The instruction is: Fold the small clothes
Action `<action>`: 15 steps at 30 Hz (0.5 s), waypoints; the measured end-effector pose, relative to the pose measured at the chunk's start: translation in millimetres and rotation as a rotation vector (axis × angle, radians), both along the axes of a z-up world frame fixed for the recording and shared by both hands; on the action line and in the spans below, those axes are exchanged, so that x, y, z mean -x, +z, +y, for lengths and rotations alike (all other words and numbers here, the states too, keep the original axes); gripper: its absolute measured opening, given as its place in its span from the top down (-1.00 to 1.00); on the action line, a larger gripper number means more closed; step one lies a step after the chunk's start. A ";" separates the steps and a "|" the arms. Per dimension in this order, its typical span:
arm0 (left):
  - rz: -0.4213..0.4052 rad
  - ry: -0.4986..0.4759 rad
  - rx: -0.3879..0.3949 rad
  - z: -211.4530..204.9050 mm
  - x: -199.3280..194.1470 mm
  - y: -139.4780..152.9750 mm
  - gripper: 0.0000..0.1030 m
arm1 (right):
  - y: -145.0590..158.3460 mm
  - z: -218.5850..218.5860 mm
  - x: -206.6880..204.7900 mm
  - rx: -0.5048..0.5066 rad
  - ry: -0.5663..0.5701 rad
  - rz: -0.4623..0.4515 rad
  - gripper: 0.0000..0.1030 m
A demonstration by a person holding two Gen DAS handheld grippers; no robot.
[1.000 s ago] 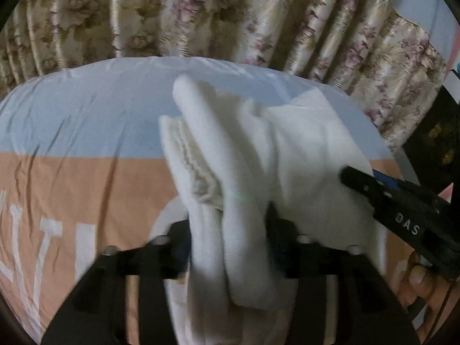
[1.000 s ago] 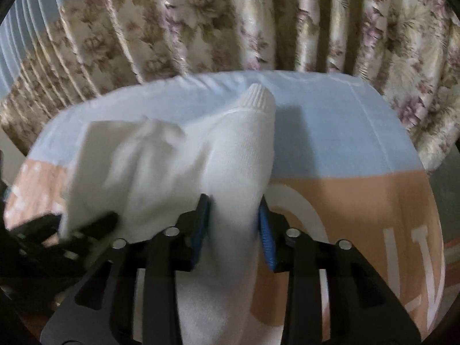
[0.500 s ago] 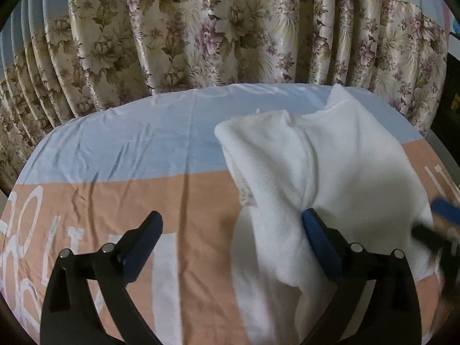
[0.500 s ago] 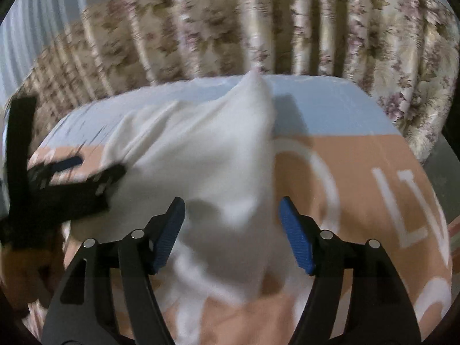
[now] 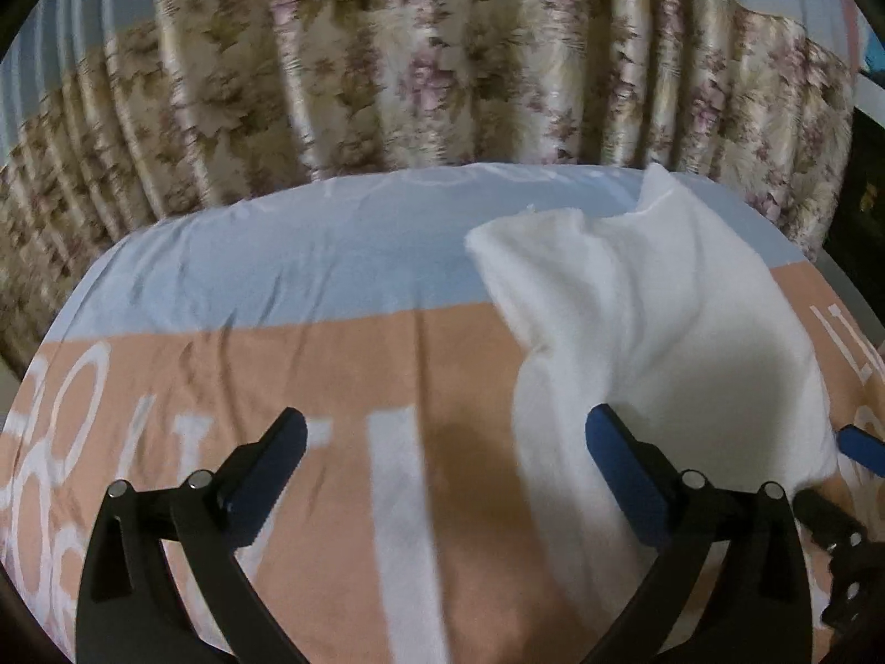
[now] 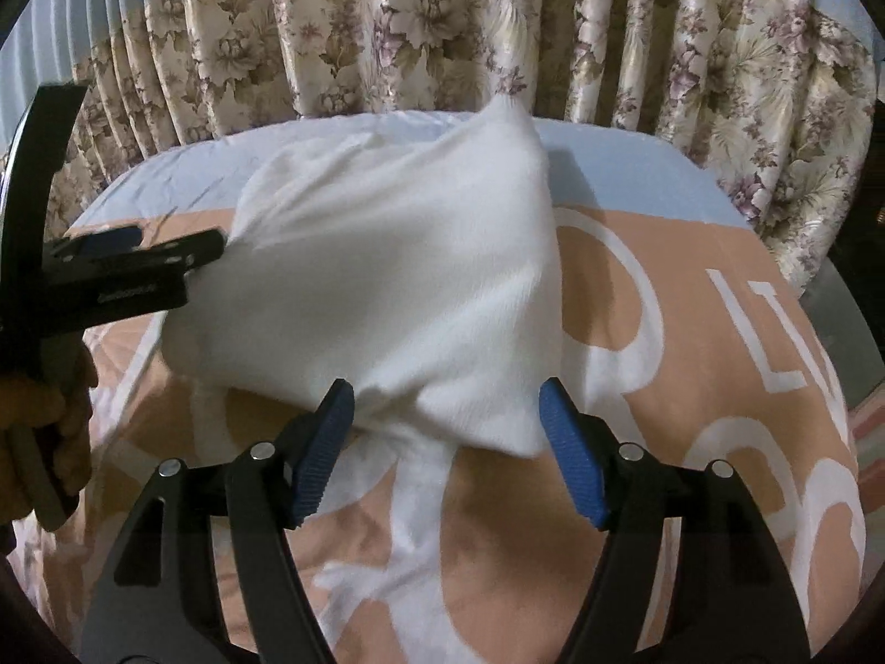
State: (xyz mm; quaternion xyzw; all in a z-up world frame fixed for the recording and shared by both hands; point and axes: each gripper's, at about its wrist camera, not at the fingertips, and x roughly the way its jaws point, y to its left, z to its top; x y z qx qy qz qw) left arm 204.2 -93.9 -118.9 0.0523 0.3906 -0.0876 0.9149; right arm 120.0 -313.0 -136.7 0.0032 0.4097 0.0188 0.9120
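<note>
A small white knit garment [image 5: 652, 326] lies in a loose folded heap on the bed, right of centre in the left wrist view. My left gripper [image 5: 442, 437] is open; its right finger [image 5: 625, 465] sits at the cloth's near edge and holds nothing. In the right wrist view the same white garment [image 6: 398, 271] fills the middle, and my right gripper [image 6: 445, 420] stands open around its near edge without pinching it. The left gripper [image 6: 138, 260] shows at the left of that view, touching the cloth's side.
The bed cover [image 5: 332, 365] is orange with big white letters and pale blue at the far side. Floral curtains [image 6: 442, 27] hang close behind the bed. A person's hand [image 6: 44, 415] holds the left tool. The right gripper's tip [image 5: 857, 442] shows at the right edge.
Both grippers, shut on the white garment a second ago, have opened and let it drop onto the bed. The left gripper has shifted left, off the cloth.
</note>
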 end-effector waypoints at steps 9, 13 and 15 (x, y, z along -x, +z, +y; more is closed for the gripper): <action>-0.012 0.131 0.025 51.9 83.6 19.2 -0.97 | 32.0 17.2 43.0 0.015 -0.094 -0.075 -0.61; -0.038 0.124 0.022 67.0 116.2 34.4 -0.97 | 54.0 32.9 55.3 0.022 -0.098 -0.110 -0.69; -0.057 0.129 0.021 72.4 130.8 42.5 -0.97 | 61.2 39.8 58.9 0.028 -0.109 -0.123 -0.79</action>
